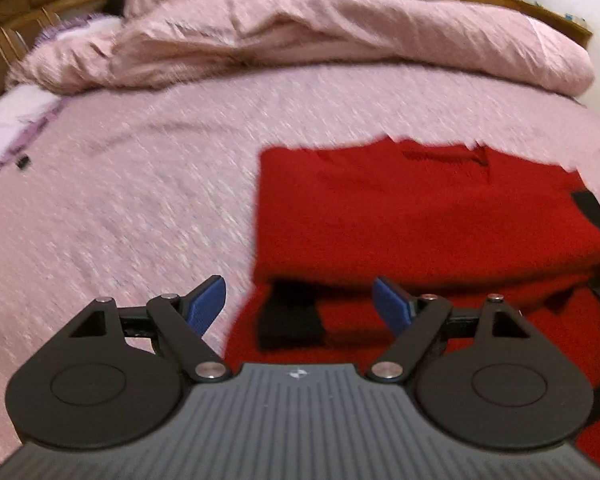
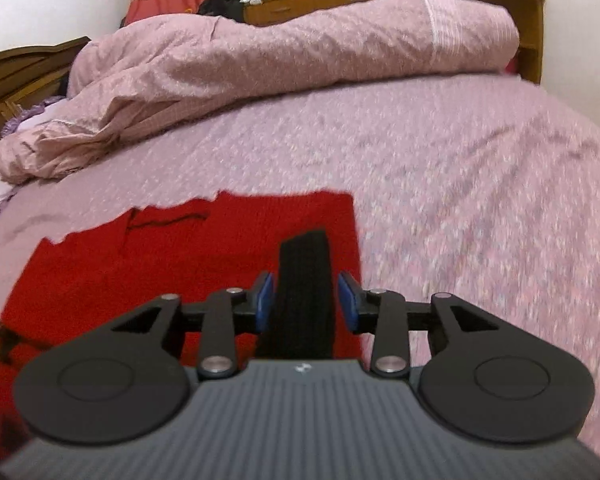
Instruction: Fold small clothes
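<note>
On the pink bedspread (image 2: 440,184), at about seven o'clock in the right wrist view and four o'clock in the left one, lies our red garment (image 1: 420,216), already doubled over so that an upper layer sits on a lower one. We hold the left gripper (image 1: 299,300) just above its near left corner with the jaws spread wide and nothing between them; the blue pads (image 1: 206,300) are clear of the cloth. Our right gripper (image 2: 307,300) stands partly apart, and the black cuff (image 2: 304,280) runs up between its pads (image 2: 265,298) toward twelve o'clock; a sliver of gap shows on each side, so we judge the cuff to be free rather than pinched, though blur makes the left edge hard to read. A second black band (image 1: 290,320) peeps from under the fold at six o'clock in the left view. We judge the step in hand to be letting go after laying a sleeve inward, so we should draw the right gripper straight back and slightly up, keeping the pads from snagging the knit and dragging the cuff out of line. Next we should check that the edges at twelve o'clock sit even before we take the near hem. Beyond, the rumpled duvet (image 2: 300,52) lies well apart and needs no care.
</note>
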Tool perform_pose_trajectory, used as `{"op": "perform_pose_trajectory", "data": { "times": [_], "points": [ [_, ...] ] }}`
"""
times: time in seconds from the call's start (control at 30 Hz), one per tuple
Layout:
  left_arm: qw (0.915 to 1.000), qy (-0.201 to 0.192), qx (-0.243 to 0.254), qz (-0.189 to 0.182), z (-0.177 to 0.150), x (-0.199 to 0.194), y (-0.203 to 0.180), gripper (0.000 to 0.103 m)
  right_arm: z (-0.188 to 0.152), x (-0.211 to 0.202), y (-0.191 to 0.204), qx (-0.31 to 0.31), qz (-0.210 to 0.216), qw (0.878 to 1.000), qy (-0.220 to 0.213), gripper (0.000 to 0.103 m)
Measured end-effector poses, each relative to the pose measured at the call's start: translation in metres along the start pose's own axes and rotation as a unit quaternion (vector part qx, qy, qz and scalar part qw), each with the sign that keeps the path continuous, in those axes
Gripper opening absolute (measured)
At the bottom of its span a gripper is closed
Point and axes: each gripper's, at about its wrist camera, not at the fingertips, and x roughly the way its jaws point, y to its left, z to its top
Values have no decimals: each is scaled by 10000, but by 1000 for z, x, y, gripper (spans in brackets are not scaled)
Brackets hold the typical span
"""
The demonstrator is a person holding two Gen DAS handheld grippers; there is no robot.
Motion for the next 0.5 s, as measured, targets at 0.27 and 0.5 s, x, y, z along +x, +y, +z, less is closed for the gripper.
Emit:
{"op": "perform_pose_trajectory", "data": {
  "times": [0.27,0.5],
  "points": [
    [9993,126,243,249,-19,35,-12,82,-20,8,7,-153,-71,9997,162,40],
    [9990,-5,249,372,-12,49,-4,84,-27,25,-1,-70,-95,9999,59,38]
  ]
}}
